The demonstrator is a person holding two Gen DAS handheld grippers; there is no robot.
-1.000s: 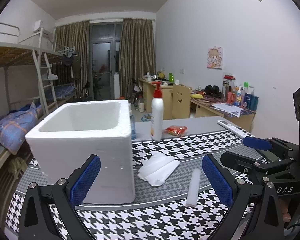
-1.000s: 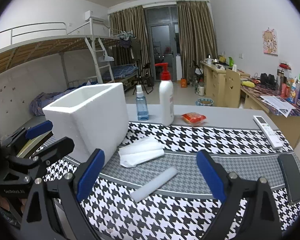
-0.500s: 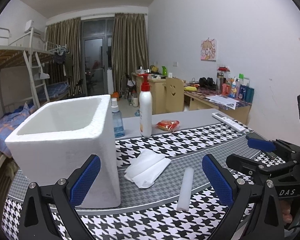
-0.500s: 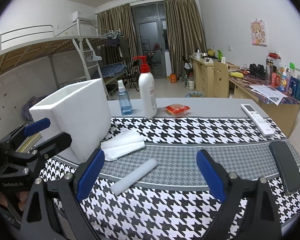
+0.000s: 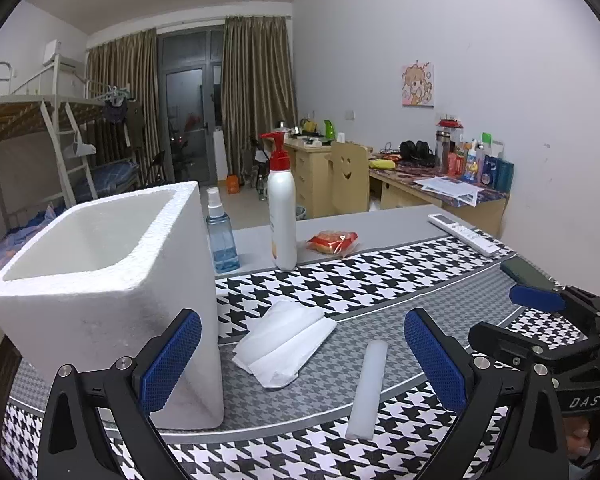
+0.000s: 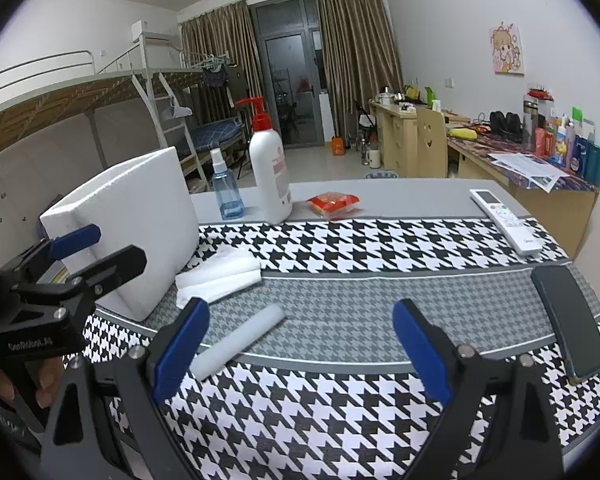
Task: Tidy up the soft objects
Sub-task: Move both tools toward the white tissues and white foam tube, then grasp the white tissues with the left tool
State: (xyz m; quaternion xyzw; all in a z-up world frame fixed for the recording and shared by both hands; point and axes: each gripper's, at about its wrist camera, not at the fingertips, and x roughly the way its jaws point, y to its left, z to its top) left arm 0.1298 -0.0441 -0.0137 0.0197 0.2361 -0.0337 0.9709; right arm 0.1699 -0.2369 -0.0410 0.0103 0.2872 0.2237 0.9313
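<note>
On houndstooth cloth, beside foam box: folded white cloth and foam tube lie loose, just apart — box likely meant as bin for soft items (open top faces up). Left gripper wide open, empty, framing both. Right gripper also spread, empty, tube just beside its left finger — likely first pick.

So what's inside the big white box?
From the left wrist view, the white foam box looks empty near the top: only bare white inner walls show. Its bottom is hidden by the front wall, so something could lie down there. The folded cloth and foam stick lie outside.
</note>
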